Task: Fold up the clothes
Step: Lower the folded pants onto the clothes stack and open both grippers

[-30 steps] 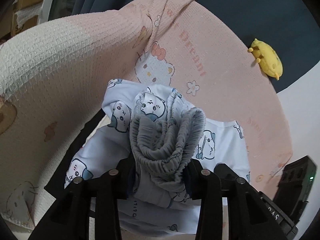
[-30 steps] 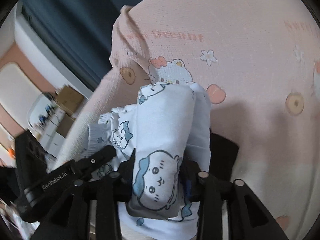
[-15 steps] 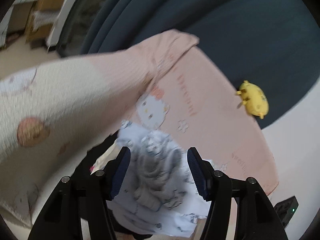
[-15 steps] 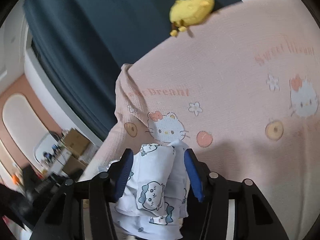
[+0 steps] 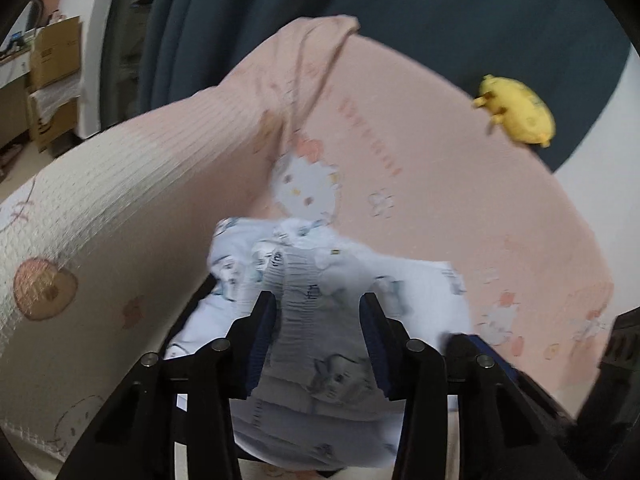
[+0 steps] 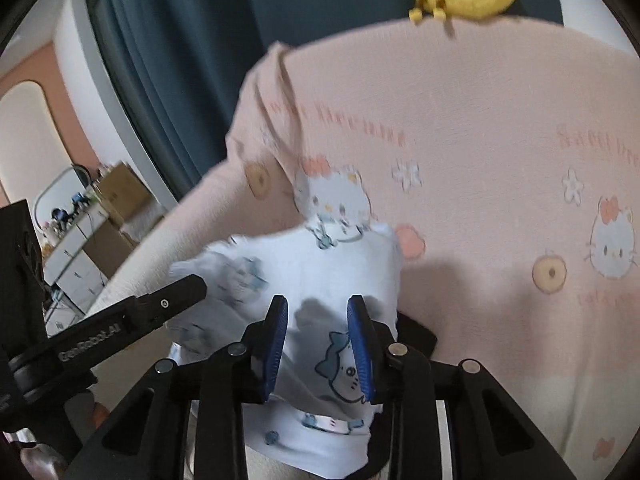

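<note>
Dark teal curtain (image 5: pixel 460 16) hanging in folds behind, white wall (image 5: pixel 600 216) at the right, salmon-pink wall (image 6: pixel 28 76) with a rounded pale panel at the far left, stacked cardboard boxes (image 5: pixel 54 80) on the floor, white drawer unit (image 6: pixel 76 256) cluttered on top, soft indoor light.

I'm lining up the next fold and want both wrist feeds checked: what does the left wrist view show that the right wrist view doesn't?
Only the left wrist view shows the garment's grey ribbed elastic waistband between the closing left gripper.

Only the right wrist view shows the blue-hooded cartoon face print between the closing right gripper, with the left gripper entering from the left.

Both show the white cartoon-print garment, the pink cat-print blanket, the yellow plush toy and the dark blue curtain.
</note>
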